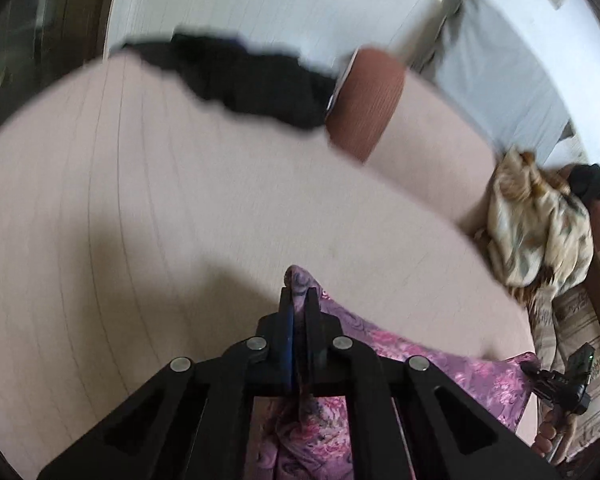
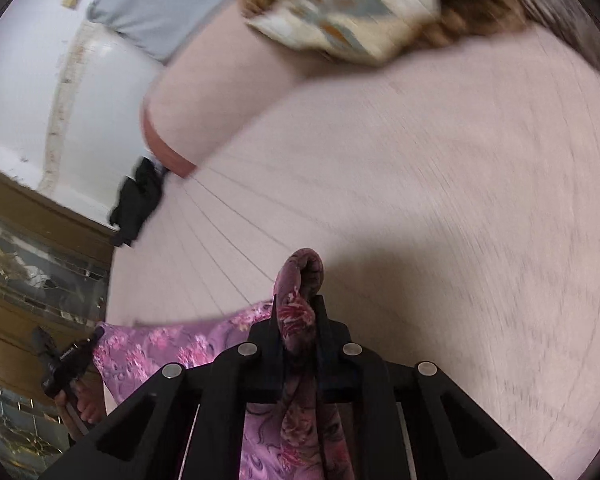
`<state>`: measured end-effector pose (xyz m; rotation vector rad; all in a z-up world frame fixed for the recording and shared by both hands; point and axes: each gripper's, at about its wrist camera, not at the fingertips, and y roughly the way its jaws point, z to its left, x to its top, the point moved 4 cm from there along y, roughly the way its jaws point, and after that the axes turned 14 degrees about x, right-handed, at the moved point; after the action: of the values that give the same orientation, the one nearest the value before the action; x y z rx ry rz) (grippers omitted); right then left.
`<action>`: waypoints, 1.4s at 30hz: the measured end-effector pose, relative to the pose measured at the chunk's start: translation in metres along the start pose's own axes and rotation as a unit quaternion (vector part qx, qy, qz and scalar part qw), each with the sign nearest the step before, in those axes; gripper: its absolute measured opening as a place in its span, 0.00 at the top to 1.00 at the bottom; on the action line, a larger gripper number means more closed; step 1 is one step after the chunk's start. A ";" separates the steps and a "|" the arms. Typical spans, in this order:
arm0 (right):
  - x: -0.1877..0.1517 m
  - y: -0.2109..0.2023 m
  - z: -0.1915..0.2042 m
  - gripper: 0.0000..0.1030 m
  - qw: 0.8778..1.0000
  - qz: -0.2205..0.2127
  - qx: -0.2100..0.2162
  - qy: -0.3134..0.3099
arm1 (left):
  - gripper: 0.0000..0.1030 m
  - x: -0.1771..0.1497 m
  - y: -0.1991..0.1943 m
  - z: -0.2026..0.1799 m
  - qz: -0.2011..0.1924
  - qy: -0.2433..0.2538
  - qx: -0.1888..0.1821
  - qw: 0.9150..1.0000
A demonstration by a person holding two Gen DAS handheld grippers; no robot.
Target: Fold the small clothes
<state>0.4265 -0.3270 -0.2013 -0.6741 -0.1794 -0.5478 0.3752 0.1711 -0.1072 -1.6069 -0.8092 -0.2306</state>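
Observation:
A purple-and-pink floral garment point(image 1: 440, 356) hangs between both grippers above a pale pink bed surface point(image 1: 140, 220). My left gripper point(image 1: 299, 294) is shut on one bunched edge of it, a fold poking out past the fingertips. In the right wrist view the same floral garment point(image 2: 160, 348) stretches to the left, and my right gripper point(image 2: 300, 300) is shut on another rolled edge. The other gripper shows small in each view: the right gripper point(image 1: 556, 384) at the lower right, the left gripper point(image 2: 66, 360) at the lower left, each in a hand.
A black garment point(image 1: 240, 76) lies at the far edge of the bed beside a rust-brown bolster point(image 1: 364, 104). A cream patterned cloth pile point(image 1: 540, 224) sits to the right. A grey sheet point(image 1: 500, 72) and white wall lie beyond. Wooden furniture point(image 2: 28, 216) stands left.

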 end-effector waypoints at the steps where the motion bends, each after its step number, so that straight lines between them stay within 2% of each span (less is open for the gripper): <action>1: 0.014 0.002 0.009 0.89 1.000 -0.009 0.007 -0.009 | 0.96 0.013 -0.004 -0.002 -0.013 -0.002 -0.004 1.000; 3: 0.034 0.007 0.017 0.89 1.000 -0.019 0.013 -0.015 | 0.96 0.030 0.001 -0.009 -0.021 -0.007 -0.009 1.000; 6: 0.064 0.038 0.024 0.87 0.999 -0.011 0.008 -0.030 | 0.93 0.049 0.035 -0.007 -0.018 -0.006 0.017 1.000; 7: 0.069 0.056 0.022 0.85 0.999 0.007 0.000 -0.037 | 0.91 0.050 0.052 -0.005 -0.018 -0.002 0.050 0.999; 8: 0.070 0.074 0.015 0.81 0.999 0.027 -0.014 -0.035 | 0.86 0.045 0.072 0.003 -0.003 0.005 0.112 0.994; 9: 0.067 0.090 0.004 0.80 0.998 0.052 -0.029 -0.030 | 0.83 0.041 0.084 0.006 0.022 0.014 0.149 0.989; 10: 0.062 0.101 -0.005 0.80 0.996 0.070 -0.045 -0.022 | 0.83 0.032 0.092 0.011 0.053 0.017 0.157 0.986; 11: 0.055 0.102 -0.012 0.76 0.996 0.075 -0.053 -0.011 | 0.82 0.023 0.089 0.017 0.063 0.011 0.136 0.989; 12: 0.045 0.091 -0.014 0.68 0.997 0.066 -0.039 0.002 | 0.75 0.011 0.076 0.024 0.061 0.006 0.110 0.992; 13: 0.038 0.080 -0.012 0.61 0.998 0.055 -0.026 0.005 | 0.61 0.002 0.065 0.029 0.058 0.008 0.106 0.993; 14: 0.026 0.062 -0.007 0.44 0.999 0.039 -0.016 0.007 | 0.52 -0.009 0.049 0.037 0.050 0.004 0.116 0.992; 15: 0.011 0.044 -0.002 0.31 1.000 0.026 -0.006 0.006 | 0.38 -0.019 0.040 0.044 0.047 -0.008 0.131 0.990; 16: -0.008 0.028 0.004 0.31 1.000 0.022 0.006 0.003 | 0.34 -0.035 0.029 0.051 0.054 -0.027 0.155 0.986; 17: -0.028 0.016 0.009 0.31 1.000 0.025 0.016 0.004 | 0.34 -0.053 0.021 0.056 0.072 -0.035 0.162 0.983; 18: -0.048 0.007 0.010 0.31 0.999 0.029 0.024 0.015 | 0.34 -0.068 0.016 0.056 0.087 -0.038 0.153 0.984; 19: -0.072 0.003 0.007 0.33 0.998 0.038 0.032 0.036 | 0.34 -0.085 0.011 0.055 0.101 -0.046 0.135 0.985; 20: -0.094 0.003 0.006 0.44 0.996 0.053 0.037 0.055 | 0.34 -0.100 0.007 0.052 0.112 -0.050 0.123 0.985; 21: -0.115 0.005 0.007 0.52 0.995 0.068 0.033 0.065 | 0.34 -0.113 0.001 0.044 0.105 -0.036 0.122 0.986; 23: -0.131 0.008 0.009 0.56 0.995 0.077 0.021 0.063 | 0.34 -0.124 -0.004 0.033 0.079 -0.002 0.148 0.986; 25: -0.139 0.016 0.009 0.61 0.993 0.097 0.004 0.070 | 0.38 -0.130 -0.001 0.025 0.062 0.028 0.175 0.982; 26: -0.136 0.019 0.009 0.69 0.993 0.102 -0.016 0.060 | 0.38 -0.131 0.002 0.025 0.062 0.032 0.177 0.982; 27: -0.132 0.021 0.010 0.84 0.993 0.102 -0.031 0.052 | 0.41 -0.130 0.001 0.027 0.063 0.029 0.173 0.982; 28: -0.129 0.022 0.011 0.95 0.992 0.106 -0.053 0.041 | 0.49 -0.128 -0.002 0.028 0.064 0.024 0.168 0.983; 30: -0.126 0.013 0.014 0.95 0.993 0.093 -0.052 0.055 | 0.58 -0.129 -0.007 0.039 0.088 0.002 0.157 0.984; 32: -0.126 -0.003 0.022 0.95 0.995 0.076 -0.053 0.043 | 0.58 -0.131 -0.017 0.056 0.105 -0.043 0.129 0.985; 34: -0.137 -0.017 0.037 0.91 0.996 0.073 -0.043 0.033 | 0.55 -0.139 -0.034 0.072 0.118 -0.102 0.106 0.982; 35: -0.144 -0.022 0.045 0.80 0.996 0.077 -0.031 0.032 | 0.52 -0.142 -0.041 0.075 0.119 -0.117 0.091 0.982; 36: -0.153 -0.028 0.056 0.58 0.996 0.080 -0.020 0.027 | 0.46 -0.145 -0.049 0.079 0.118 -0.128 0.074 0.982; 37: -0.159 -0.036 0.067 0.47 0.997 0.073 -0.014 0.020 | 0.40 -0.147 -0.055 0.079 0.116 -0.131 0.068 0.982; 38: -0.165 -0.042 0.079 0.35 0.998 0.062 -0.011 0.012 | 0.37 -0.151 -0.060 0.079 0.115 -0.133 0.066 0.982; 42: -0.179 -0.054 0.117 0.28 0.998 0.060 0.010 -0.021 | 0.34 -0.154 -0.060 0.062 0.126 -0.113 0.057 0.984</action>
<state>0.2483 -0.2122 -0.1402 -0.6716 -0.1825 -0.4173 0.2079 0.1720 -0.1618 -1.6255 -0.7667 0.1798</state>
